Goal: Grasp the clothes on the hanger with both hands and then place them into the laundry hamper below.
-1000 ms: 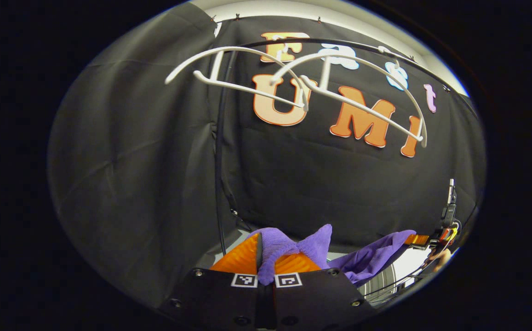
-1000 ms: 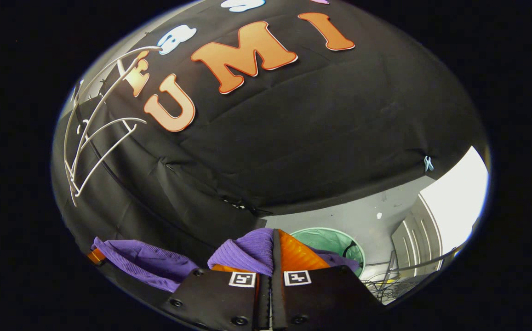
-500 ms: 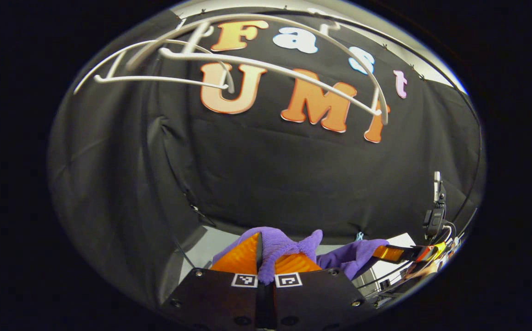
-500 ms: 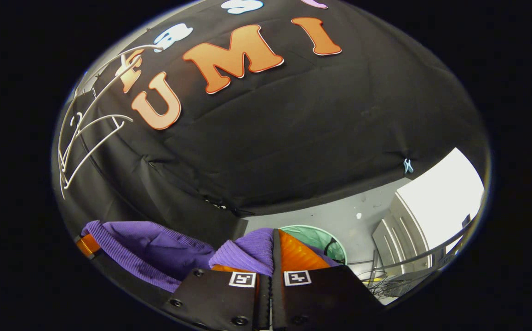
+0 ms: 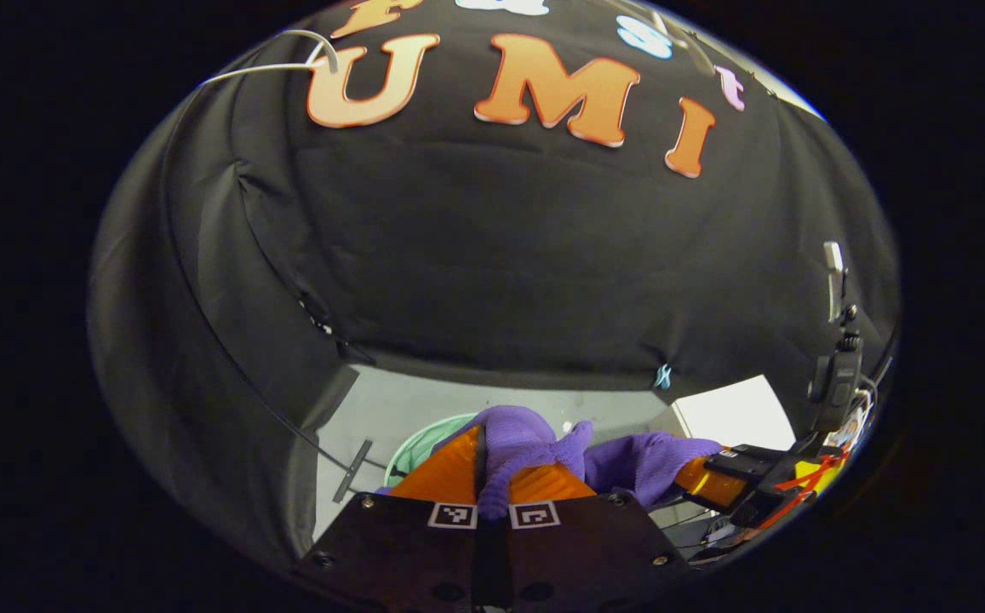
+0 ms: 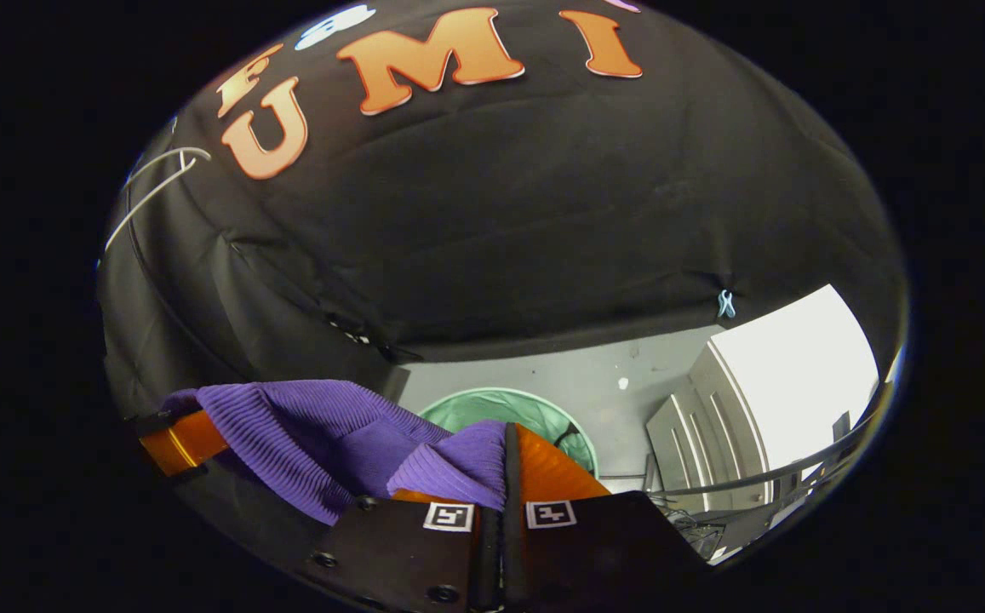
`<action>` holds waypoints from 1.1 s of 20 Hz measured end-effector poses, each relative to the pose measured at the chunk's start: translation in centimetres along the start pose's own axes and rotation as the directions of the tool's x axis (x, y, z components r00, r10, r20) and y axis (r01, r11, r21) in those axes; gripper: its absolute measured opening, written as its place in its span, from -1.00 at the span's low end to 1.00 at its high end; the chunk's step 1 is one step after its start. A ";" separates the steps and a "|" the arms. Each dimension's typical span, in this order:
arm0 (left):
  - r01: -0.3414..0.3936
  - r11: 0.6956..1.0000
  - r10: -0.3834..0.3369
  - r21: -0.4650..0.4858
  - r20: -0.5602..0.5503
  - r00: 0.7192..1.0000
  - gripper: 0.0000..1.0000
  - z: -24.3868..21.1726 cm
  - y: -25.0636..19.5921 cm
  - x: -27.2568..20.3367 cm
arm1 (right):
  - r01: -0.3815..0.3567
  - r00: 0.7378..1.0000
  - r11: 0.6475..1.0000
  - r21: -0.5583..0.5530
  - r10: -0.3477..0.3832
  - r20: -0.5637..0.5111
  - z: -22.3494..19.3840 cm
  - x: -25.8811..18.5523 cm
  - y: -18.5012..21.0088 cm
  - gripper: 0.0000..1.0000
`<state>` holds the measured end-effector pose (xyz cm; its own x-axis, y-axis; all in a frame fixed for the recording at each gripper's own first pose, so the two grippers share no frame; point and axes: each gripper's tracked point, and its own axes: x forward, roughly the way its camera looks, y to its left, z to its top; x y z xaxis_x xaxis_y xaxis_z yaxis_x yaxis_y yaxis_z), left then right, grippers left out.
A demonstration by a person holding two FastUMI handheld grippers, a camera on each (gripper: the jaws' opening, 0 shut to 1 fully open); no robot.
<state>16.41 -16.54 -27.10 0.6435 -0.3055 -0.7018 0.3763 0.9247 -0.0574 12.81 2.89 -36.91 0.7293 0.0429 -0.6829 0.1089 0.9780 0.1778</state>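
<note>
Between the orange fingers of the left gripper [image 5: 492, 477], in the left gripper view, a fold of the purple garment [image 5: 526, 438] is pinched; the jaws are pressed together on the knit, with a tuft standing up past the tips. From there the cloth runs right to the right gripper [image 5: 718, 477], seen farther off at the right edge, its orange finger buried in the far end of the fabric.

Right gripper view: the right gripper's own fingers are likewise clamped on the garment [image 6: 449, 464], a ribbed purple fold wedged between them and spilling over the left finger. The cloth stretches left in a wide sagging band to the left gripper [image 6: 181, 438], whose orange finger grips the far corner. Garment hangs in the air between the two grippers, clear of the hanger.

Beyond the jaws, low and near the middle, the green laundry hamper [image 6: 479, 409] stands on the grey floor [image 6: 594, 383], its round rim partly hidden by the cloth and fingers. In the left gripper view a slice of the same rim [image 5: 415, 438] shows just left of the fingers.

Far up at the left, bare white hangers [image 6: 156, 179] hang against the black cloth wall [image 6: 501, 213]. A white panel [image 6: 790, 375] stands at the right.
</note>
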 end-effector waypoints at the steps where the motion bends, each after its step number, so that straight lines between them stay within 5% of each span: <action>1: -0.010 1.000 0.011 0.003 -0.044 0.999 -0.99 -1.2 0.0 1.3 | 0.009 0.999 1.000 -0.006 -0.009 -0.031 -1.4 1.1 -0.3 -0.82; 6: -0.075 0.997 0.077 0.016 -0.256 0.964 -0.99 -6.8 1.8 5.6 | 0.031 0.986 0.997 -0.067 -0.041 -0.164 -6.0 6.7 -0.9 -0.82; 11: -0.129 0.991 0.097 -0.047 -0.426 0.900 -0.96 -11.6 3.4 7.6 | 0.110 0.940 0.992 -0.056 -0.122 -0.319 -11.3 11.5 -2.2 -0.81; 16: -0.171 0.985 0.136 -0.018 -0.531 0.837 -0.85 -16.1 5.2 8.0 | 0.151 0.904 0.978 -0.147 -0.196 -0.379 -14.3 13.6 -3.7 -0.66; 19: -0.188 0.981 0.135 -0.041 -0.550 0.824 -0.72 -17.9 5.7 8.2 | 0.140 0.908 0.981 -0.137 -0.183 -0.378 -14.3 13.5 -3.0 -0.77; 20: -0.192 0.980 0.133 -0.051 -0.553 0.823 -0.71 -17.8 5.6 8.0 | 0.138 0.909 0.981 -0.138 -0.181 -0.377 -14.3 13.2 -3.0 -0.66; 22: -0.192 0.979 0.123 -0.065 -0.561 0.819 0.12 -17.9 5.4 7.5 | 0.139 0.907 0.982 -0.127 -0.178 -0.382 -14.3 12.7 -3.0 -0.65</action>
<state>11.28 -9.79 -45.39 0.1992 -0.0085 -0.9799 0.2010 0.9791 0.0324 12.11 3.39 -56.24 0.3836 -0.0569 -0.9217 0.1227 0.9924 -0.0103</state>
